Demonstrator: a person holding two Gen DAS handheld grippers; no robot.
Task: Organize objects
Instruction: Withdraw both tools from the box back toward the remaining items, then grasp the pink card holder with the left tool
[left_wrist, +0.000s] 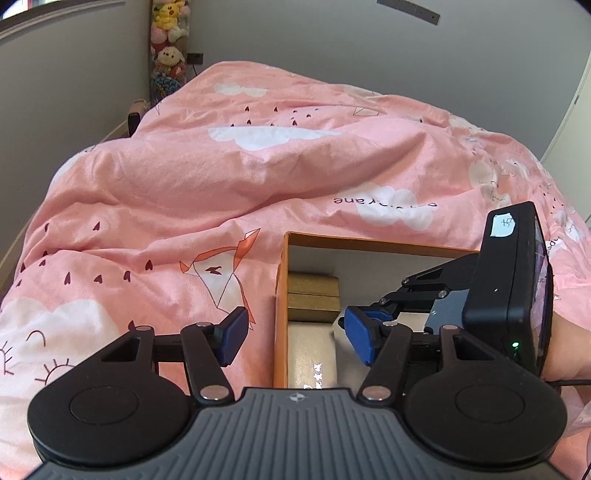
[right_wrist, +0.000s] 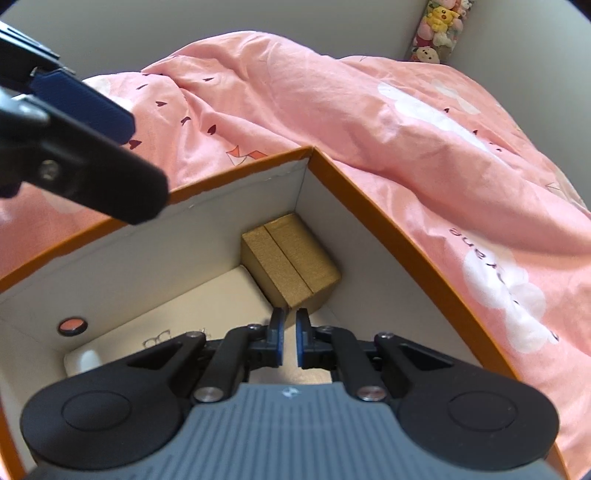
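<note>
An orange box (left_wrist: 282, 280) with white inner walls lies on a pink quilt; it also shows in the right wrist view (right_wrist: 369, 192). Inside it stand a gold box (left_wrist: 314, 297) (right_wrist: 291, 264) in the far corner and a cream flat box (left_wrist: 312, 354) (right_wrist: 207, 306) beside it. My left gripper (left_wrist: 295, 336) is open and empty, its fingers straddling the orange box's left wall. My right gripper (right_wrist: 288, 341) is down inside the orange box, its fingers nearly closed with a narrow gap and nothing between them. It shows from the side in the left wrist view (left_wrist: 373, 314).
The pink quilt (left_wrist: 258, 166) with cloud prints covers the bed around the box and rises in folds behind it. A column of plush toys (left_wrist: 168, 44) stands in the room corner. Grey walls lie beyond. The left gripper's finger (right_wrist: 85, 107) hangs over the box's left wall.
</note>
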